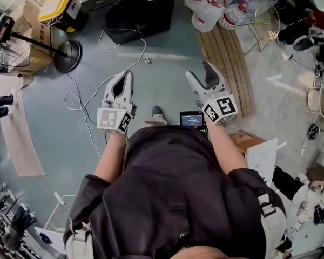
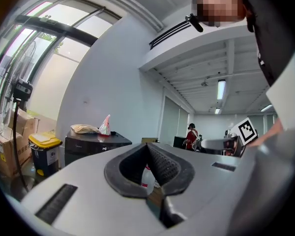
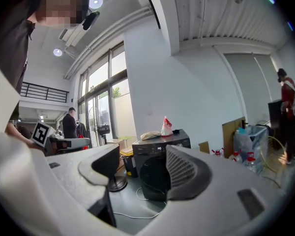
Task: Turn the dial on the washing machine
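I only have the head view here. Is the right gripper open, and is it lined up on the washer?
Observer: The right gripper has its fingers apart and empty. The washing machine shows in the gap between them, well across the floor.
Operator: Anything on top of the machine?
Observer: A red-and-white bag and a beige bundle lie on its top.
Operator: And the left gripper?
Observer: On the left gripper the fingers meet at their tips, with nothing held.
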Demonstrator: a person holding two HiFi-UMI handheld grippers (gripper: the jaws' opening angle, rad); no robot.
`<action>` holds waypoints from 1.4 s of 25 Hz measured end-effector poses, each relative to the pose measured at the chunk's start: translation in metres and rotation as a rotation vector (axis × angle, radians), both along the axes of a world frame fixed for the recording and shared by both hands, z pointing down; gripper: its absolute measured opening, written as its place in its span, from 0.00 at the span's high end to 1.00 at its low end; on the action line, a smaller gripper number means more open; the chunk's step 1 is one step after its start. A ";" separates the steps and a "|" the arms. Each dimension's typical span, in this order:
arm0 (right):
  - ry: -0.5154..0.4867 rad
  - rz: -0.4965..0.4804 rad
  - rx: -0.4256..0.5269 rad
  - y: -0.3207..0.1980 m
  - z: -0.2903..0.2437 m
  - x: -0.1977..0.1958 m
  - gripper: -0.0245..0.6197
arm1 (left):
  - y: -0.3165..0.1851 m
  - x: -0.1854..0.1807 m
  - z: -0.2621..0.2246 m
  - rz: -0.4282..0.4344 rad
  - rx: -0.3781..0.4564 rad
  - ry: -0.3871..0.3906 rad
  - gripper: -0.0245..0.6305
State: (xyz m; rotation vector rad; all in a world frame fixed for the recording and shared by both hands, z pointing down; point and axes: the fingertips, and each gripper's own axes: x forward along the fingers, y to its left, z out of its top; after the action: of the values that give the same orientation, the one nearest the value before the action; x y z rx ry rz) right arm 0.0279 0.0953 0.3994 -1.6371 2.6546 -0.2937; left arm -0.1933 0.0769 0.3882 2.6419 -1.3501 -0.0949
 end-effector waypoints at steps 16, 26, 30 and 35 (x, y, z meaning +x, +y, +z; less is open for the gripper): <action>-0.174 0.019 -0.034 -0.180 0.010 0.045 0.50 | -0.178 0.034 0.017 -0.006 -0.029 -0.021 0.97; -0.196 -0.138 -0.095 -0.346 0.021 0.069 0.50 | -0.304 0.066 0.012 -0.124 -0.056 -0.055 0.97; -0.192 -0.197 -0.110 -0.399 0.028 0.068 0.50 | -0.343 0.074 0.016 -0.172 -0.071 -0.054 0.97; -0.126 -0.201 -0.136 -0.450 0.059 0.066 0.50 | -0.372 0.078 0.019 -0.220 -0.067 -0.056 0.97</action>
State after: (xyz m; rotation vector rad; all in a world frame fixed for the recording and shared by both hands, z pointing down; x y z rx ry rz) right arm 0.0943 -0.3549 0.4586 -1.3310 2.7583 -0.5723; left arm -0.1156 -0.2949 0.4067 2.4510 -1.6283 -0.0033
